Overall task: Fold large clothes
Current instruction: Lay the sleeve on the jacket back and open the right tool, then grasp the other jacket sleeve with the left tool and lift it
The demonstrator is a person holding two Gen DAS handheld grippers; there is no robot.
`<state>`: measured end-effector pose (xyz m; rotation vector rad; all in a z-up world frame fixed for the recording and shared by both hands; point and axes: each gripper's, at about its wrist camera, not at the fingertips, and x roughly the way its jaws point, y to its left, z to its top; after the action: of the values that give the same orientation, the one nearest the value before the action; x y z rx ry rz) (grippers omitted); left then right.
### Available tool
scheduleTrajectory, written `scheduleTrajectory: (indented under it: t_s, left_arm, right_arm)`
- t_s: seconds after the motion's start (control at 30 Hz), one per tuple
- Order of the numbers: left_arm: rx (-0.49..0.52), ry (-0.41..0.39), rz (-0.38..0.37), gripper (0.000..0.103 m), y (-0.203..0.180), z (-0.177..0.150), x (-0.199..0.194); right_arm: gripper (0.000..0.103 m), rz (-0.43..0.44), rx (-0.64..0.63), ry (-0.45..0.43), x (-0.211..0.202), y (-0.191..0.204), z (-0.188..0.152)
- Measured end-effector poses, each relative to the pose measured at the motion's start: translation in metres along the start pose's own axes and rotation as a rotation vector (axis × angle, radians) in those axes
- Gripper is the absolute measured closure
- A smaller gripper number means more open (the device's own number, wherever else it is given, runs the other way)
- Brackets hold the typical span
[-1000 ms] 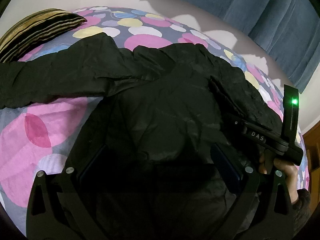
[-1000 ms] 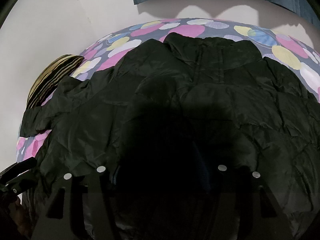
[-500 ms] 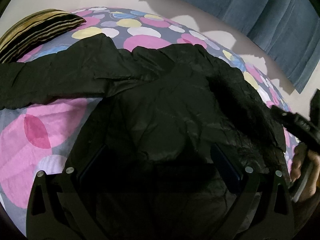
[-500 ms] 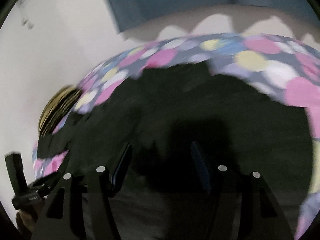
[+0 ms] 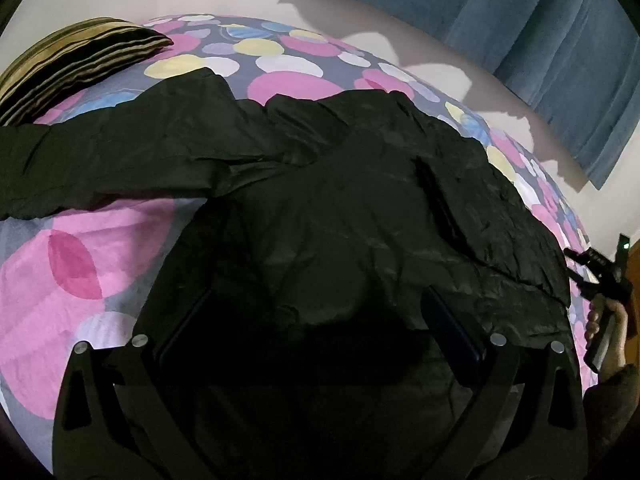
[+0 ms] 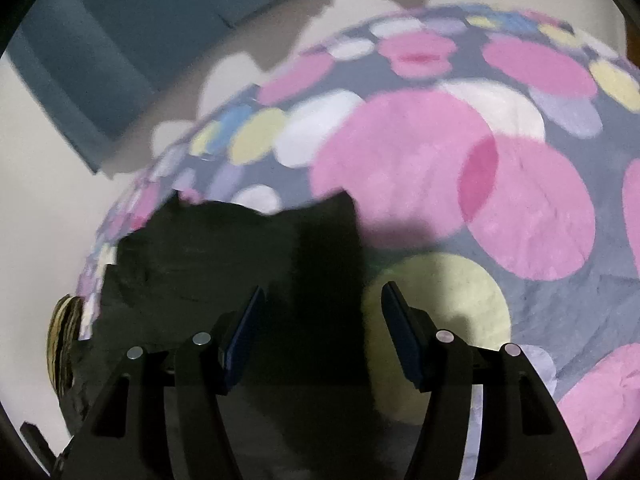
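A large black jacket (image 5: pixel 340 200) lies spread on a bed, one sleeve stretched out to the left. My left gripper (image 5: pixel 318 292) hovers over the jacket's lower body, its fingers wide apart and open, nothing pinched between them. In the left wrist view my right gripper (image 5: pixel 574 266) sits at the jacket's far right edge, held by a hand (image 5: pixel 608 328). In the blurred right wrist view the right gripper (image 6: pixel 323 288) stands open above the jacket's edge (image 6: pixel 208 260). A dark strip of cloth and shadow runs between its fingers, and the pads are not touching it.
The bed cover (image 5: pixel 100 260) is grey with pink, yellow and white circles, and much of it shows bare to the right (image 6: pixel 520 200). A striped pillow (image 5: pixel 72 56) lies at the far left corner. A blue curtain (image 5: pixel 520 20) hangs on the pale wall behind.
My right gripper swept from over the jacket's middle to its right edge, rolling as it went. The left gripper and the jacket stayed put.
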<state>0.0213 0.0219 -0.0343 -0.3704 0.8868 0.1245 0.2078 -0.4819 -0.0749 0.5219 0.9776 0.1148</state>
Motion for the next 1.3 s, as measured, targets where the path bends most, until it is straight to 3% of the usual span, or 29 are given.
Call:
scheduleTrajectory:
  t_s: [0.07, 0.27, 0.5, 0.63, 0.83, 0.87, 0.97, 1.13, 1.3]
  left_arm:
    - [0.001, 0.003, 0.001, 0.002, 0.0, 0.0, -0.001]
    - [0.016, 0.0, -0.001, 0.002, 0.001, 0.001, -0.005]
    - [0.012, -0.035, 0.017, 0.002, 0.016, 0.002, -0.02]
    - [-0.016, -0.04, 0.038, 0.002, 0.029, 0.002, -0.024]
    - [-0.039, -0.045, 0.058, 0.002, 0.047, -0.003, -0.036]
    - [-0.039, -0.05, 0.066, 0.002, 0.051, -0.003, -0.038]
    - [-0.071, -0.067, 0.097, 0.002, 0.076, -0.004, -0.051]
    - [-0.176, -0.106, 0.117, 0.002, 0.128, -0.002, -0.072]
    - [-0.283, -0.17, 0.163, 0.002, 0.185, 0.0, -0.087]
  right_arm:
    - [0.068, 0.029, 0.012, 0.054, 0.016, -0.005, -0.003]
    - [0.07, 0.025, 0.0, 0.071, 0.03, -0.004, -0.003]
    - [0.062, 0.046, -0.011, 0.065, -0.002, -0.007, -0.017]
    - [0.064, 0.028, -0.015, 0.099, 0.011, -0.011, -0.028]
    - [0.061, 0.053, -0.017, 0.056, -0.011, -0.007, -0.033]
    - [0.056, 0.053, -0.033, 0.042, -0.02, -0.004, -0.038]
    - [0.042, 0.06, -0.09, 0.011, -0.042, 0.006, -0.054]
    - [0.04, 0.097, -0.183, 0.048, -0.071, 0.014, -0.099]
    - [0.036, 0.082, -0.224, 0.057, -0.081, 0.014, -0.138]
